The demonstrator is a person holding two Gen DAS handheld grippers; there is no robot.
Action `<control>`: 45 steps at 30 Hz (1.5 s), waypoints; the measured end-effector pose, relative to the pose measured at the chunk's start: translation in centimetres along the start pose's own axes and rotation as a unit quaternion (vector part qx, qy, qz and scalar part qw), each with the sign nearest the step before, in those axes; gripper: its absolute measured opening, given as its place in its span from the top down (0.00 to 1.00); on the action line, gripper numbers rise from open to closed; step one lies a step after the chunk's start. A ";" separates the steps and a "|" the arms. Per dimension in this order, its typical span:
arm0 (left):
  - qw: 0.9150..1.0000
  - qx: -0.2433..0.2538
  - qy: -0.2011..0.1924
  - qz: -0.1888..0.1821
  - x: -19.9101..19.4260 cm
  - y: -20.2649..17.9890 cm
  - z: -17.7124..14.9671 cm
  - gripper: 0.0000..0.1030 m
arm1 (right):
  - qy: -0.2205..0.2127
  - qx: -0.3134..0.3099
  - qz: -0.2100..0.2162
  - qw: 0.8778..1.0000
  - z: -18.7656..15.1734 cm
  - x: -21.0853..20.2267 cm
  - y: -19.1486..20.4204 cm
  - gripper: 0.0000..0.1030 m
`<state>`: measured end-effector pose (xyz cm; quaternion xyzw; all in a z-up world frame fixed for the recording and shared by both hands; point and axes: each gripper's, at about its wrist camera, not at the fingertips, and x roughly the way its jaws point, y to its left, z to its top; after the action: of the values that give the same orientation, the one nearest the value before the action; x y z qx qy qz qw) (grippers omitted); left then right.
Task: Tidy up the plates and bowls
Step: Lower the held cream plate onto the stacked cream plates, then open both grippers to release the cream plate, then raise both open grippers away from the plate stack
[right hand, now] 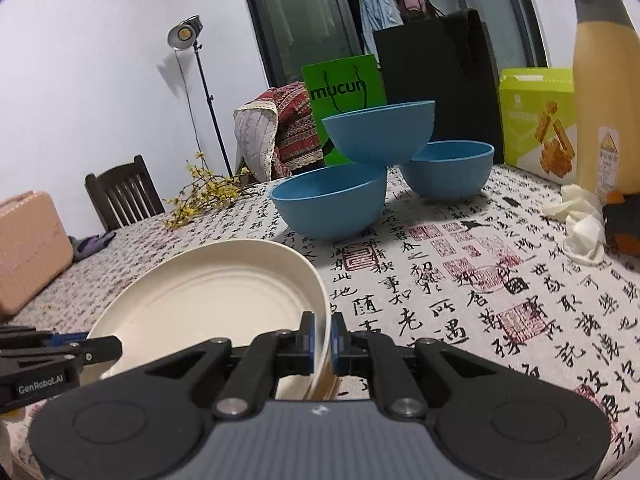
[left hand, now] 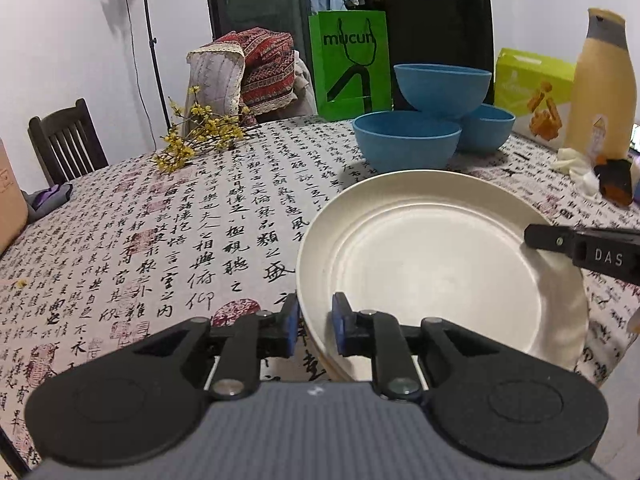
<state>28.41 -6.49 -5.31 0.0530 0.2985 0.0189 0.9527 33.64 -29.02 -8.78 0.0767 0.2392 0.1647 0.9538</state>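
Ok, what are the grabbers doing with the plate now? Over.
Right gripper clamped on plate rim. Left gripper straddling rim, pads off. Three blue bowls stacked behind.

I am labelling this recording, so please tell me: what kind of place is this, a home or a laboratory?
Most likely a home dining room. A round table with a printed cloth has a wooden chair beside it, clothes hang behind a glass door, and a shopping bag stands at the back.
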 end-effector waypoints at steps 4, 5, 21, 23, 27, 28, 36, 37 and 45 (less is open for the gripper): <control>1.000 0.001 0.003 -0.002 0.2 0.0 -0.2 0.83 | -0.001 -0.012 -0.009 1.000 0.0 0.3 0.3 0.92; 1.000 0.002 0.003 -0.002 0.2 0.1 -0.2 0.83 | 0.001 -0.014 -0.011 1.000 -0.1 0.4 0.3 0.92; 0.996 -0.065 -0.053 -0.036 -1.1 3.4 -0.4 0.34 | -0.042 0.035 0.030 0.998 0.7 -0.2 -2.5 0.24; 0.993 -0.082 -0.073 -0.035 -1.5 4.5 -0.5 0.18 | -0.067 0.033 0.026 0.997 0.9 -0.7 -2.8 0.07; 0.986 -0.112 -0.123 -0.016 -2.2 6.6 -0.9 0.00 | -0.107 0.012 0.009 0.994 1.5 -1.2 -3.1 0.00; 0.985 -0.113 -0.130 -0.012 -2.2 7.0 -0.9 0.00 | -0.113 0.008 0.006 0.994 1.7 -1.2 -3.2 0.00; 0.977 -0.156 -0.147 -0.005 -0.5 10.6 -1.4 0.00 | -0.114 0.000 -0.006 0.993 2.4 2.0 -3.9 0.00; 0.976 -0.161 -0.146 -0.009 -0.1 11.0 -1.5 0.00 | -0.112 0.006 -0.003 0.994 2.1 2.4 -4.0 0.00; 0.969 -0.184 -0.157 -0.044 1.2 12.7 -2.7 0.00 | -0.148 0.015 -0.013 0.989 1.1 1.8 -4.2 0.00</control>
<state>27.81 6.50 -6.82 -0.1337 0.1383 0.0228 0.9811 36.79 -32.37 -9.51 0.1114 0.0983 0.1352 0.9796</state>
